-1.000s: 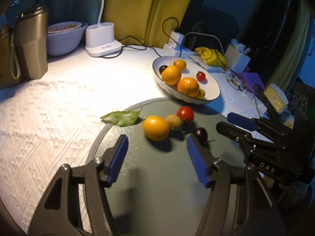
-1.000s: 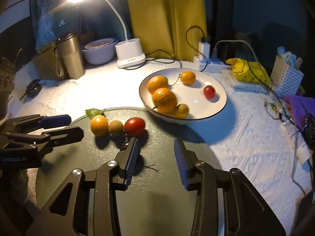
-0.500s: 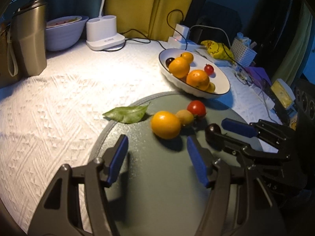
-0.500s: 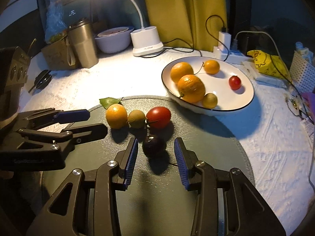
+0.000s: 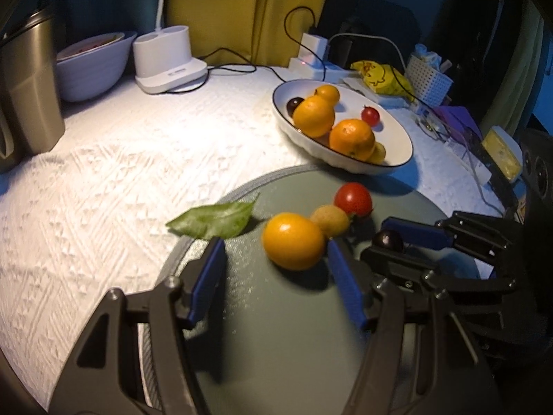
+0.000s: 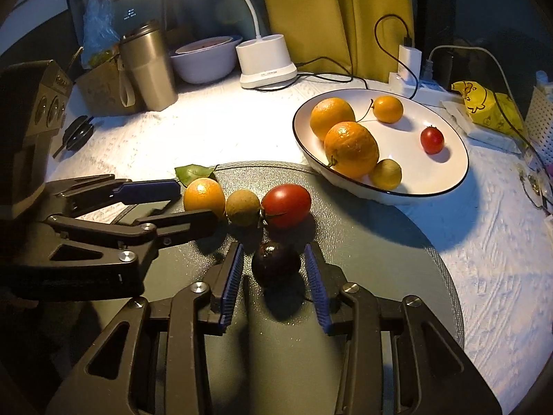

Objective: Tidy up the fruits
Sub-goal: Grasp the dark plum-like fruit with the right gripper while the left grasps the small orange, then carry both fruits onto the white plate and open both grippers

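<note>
Bare grey mat (image 6: 397, 276) right of the dark fruit (image 6: 275, 267); red tomato (image 6: 286, 205) crowds just behind it.

the steel tumbler (image 5: 26, 83) is cut off by the left edge, and the leaf (image 6: 193, 173) lies half hidden behind the orange (image 6: 204, 197).

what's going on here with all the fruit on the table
A person is sorting fruit with a hand-held tool in each hand. The right tool has just been closing around a dark round fruit on the grey mat; its pads don't visibly press it yet. The left tool is open at an orange. More fruit sits in the white bowl.
</note>
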A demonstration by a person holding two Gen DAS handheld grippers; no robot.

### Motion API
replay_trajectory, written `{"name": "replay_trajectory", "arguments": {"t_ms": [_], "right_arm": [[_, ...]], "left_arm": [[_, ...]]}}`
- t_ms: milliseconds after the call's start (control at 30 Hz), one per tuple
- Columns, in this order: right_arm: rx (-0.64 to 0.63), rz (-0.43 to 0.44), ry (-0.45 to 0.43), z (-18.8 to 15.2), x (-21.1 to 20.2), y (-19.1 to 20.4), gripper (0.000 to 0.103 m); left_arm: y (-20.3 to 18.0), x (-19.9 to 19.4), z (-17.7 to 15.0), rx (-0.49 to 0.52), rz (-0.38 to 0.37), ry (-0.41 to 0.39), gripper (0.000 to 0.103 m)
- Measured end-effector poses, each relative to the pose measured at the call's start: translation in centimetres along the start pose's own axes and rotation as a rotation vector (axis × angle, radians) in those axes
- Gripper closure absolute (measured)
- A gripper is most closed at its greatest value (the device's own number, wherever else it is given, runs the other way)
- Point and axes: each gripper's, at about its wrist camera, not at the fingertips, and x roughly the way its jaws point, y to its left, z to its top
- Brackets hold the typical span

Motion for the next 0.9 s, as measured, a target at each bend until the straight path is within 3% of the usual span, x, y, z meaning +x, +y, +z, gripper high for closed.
{"name": "replay_trajectory", "arguments": {"t_ms": [167, 300, 367, 900], "right_arm": [[-0.014, 0.005, 0.008, 0.1, 0.2, -0.1, 0.073], [-0.017, 0.001, 0.006, 0.0, 0.1, -0.2, 0.073], [-0.015, -0.002, 0.004, 0.0, 0.0, -0.3, 0.073], [-0.007, -0.039, -0.050, 0.4, -2.5, -2.1, 0.073]], "left_arm": [[-0.4, 0.5, 0.4, 0.026, -0.012, 0.000, 0.041], [-0.8, 0.6, 0.3, 0.048, -0.018, 0.005, 0.060], [-0.9, 0.5, 0.3, 0.054, -0.021, 0.007, 0.063], [-2.0, -1.9, 0.6, 0.074, -0.032, -0.039, 0.064]]}}
